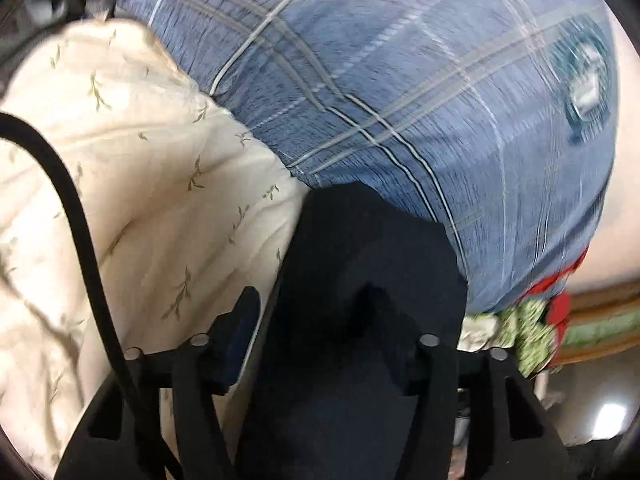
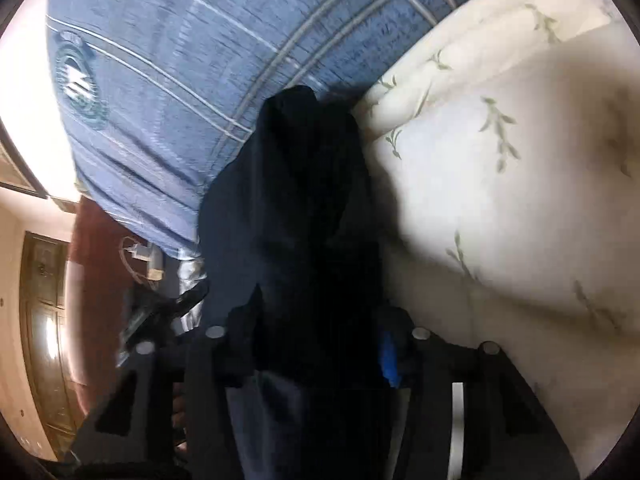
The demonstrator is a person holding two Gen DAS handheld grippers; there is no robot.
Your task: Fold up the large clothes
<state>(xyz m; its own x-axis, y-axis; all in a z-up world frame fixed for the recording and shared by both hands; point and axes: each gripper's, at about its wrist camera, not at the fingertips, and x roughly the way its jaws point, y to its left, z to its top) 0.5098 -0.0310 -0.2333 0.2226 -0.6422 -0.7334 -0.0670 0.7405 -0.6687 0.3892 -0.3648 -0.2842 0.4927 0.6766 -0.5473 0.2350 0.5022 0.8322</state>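
Note:
A dark navy garment [image 1: 360, 264] hangs bunched between the fingers of my left gripper [image 1: 340, 308] and drapes over the right finger. The left fingertip [image 1: 249, 296] stands bare, just left of the cloth's edge, so the jaws look open around it. In the right wrist view the same dark garment [image 2: 296, 200] rises as a tall fold through my right gripper [image 2: 316, 324] and hides most of both fingers. A blue pad [image 2: 389, 354] shows uncovered at the cloth's right edge. Both grippers point down at the bed.
A blue plaid sheet [image 1: 400, 80] covers the bed, with a round teal emblem [image 1: 586, 76] near its edge. A cream quilt with a leaf print [image 1: 132, 152] is piled beside the garment. Past the bed's edge I see a wooden door [image 2: 44, 320] and red and green fabric [image 1: 540, 320].

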